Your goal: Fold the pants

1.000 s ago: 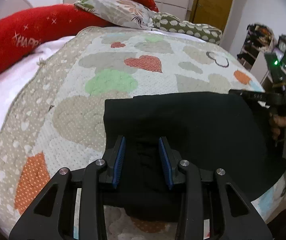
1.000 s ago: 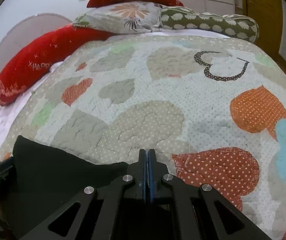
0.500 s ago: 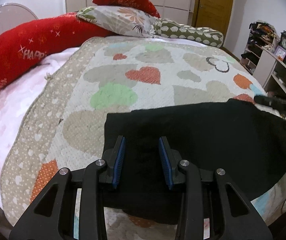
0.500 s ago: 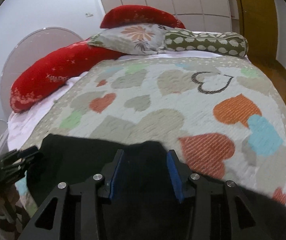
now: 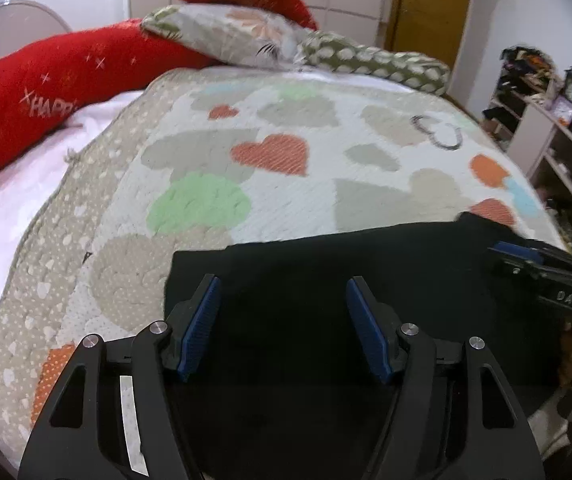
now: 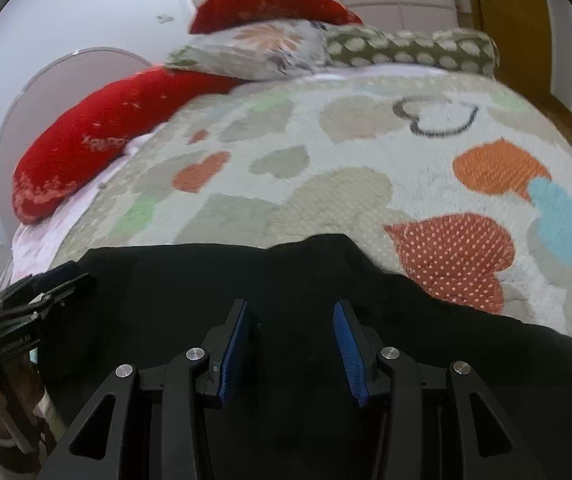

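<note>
The black folded pants [image 5: 365,272] lay flat on the near edge of the heart-patterned quilt [image 5: 286,184], long side running left to right. The left gripper [image 5: 282,312] hung over them, its blue pads opening wide, holding nothing. The right gripper [image 6: 289,336] hung over the pants too, pads apart, empty.

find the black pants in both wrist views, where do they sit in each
Left wrist: black pants fill the lower centre and right, under the opening left gripper.
Right wrist: pants span the lower frame, under the right gripper.
Shared landmark: outlined black heart on the quilt.
</note>
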Demonstrator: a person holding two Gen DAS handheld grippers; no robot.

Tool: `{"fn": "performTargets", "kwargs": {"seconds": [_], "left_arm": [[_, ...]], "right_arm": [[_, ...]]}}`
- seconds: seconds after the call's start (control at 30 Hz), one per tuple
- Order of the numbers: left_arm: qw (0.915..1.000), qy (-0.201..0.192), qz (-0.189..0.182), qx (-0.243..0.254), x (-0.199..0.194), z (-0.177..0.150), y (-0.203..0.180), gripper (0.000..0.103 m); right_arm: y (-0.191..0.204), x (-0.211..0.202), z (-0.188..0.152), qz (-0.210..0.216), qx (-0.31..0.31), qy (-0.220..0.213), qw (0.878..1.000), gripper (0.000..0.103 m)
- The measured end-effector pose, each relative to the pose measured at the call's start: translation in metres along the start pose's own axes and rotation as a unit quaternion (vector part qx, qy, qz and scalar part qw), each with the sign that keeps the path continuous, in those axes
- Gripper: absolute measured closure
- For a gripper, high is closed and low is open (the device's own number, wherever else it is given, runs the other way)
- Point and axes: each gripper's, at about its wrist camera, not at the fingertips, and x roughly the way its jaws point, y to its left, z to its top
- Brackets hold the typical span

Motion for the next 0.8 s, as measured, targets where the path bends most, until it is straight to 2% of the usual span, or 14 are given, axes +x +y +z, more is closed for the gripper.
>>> {"fn": "performTargets", "kwargs": {"seconds": [0.1,0.2,0.33,0.43,0.63,0.8], "left_arm": [[0.9998,0.009,0.012,-0.011,0.012,0.000,0.007,0.034],[0.9994,0.018,0.000,-0.029,0.016,0.000,0.014,0.033],[0.9996,0.011,0.008,-0.025,0.001,-0.001,0.012,0.033],[0.9995,0.001,-0.014,-0.030,-0.013,-0.002,0.008,0.033],[0.9987,-0.015,-0.048,-0.001,-0.026,0.002,-0.029,0.033],[0.9977,0.007,-0.061,0.030,-0.008,0.000,-0.065,0.033]], "right_arm": [[-0.004,0.011,0.002,0.001,0.006,0.001,1.000,0.061],[-0.007,0.004,0.005,0.009,0.008,0.000,1.000,0.061],[-0.024,-0.027,-0.002,-0.011,0.019,-0.021,1.000,0.061],[-0.048,-0.055,-0.013,-0.031,0.040,-0.039,0.998,0.060],[-0.078,-0.079,-0.032,-0.060,0.056,-0.039,0.996,0.060],[-0.094,-0.069,-0.037,-0.073,0.072,-0.029,0.994,0.060]]}}
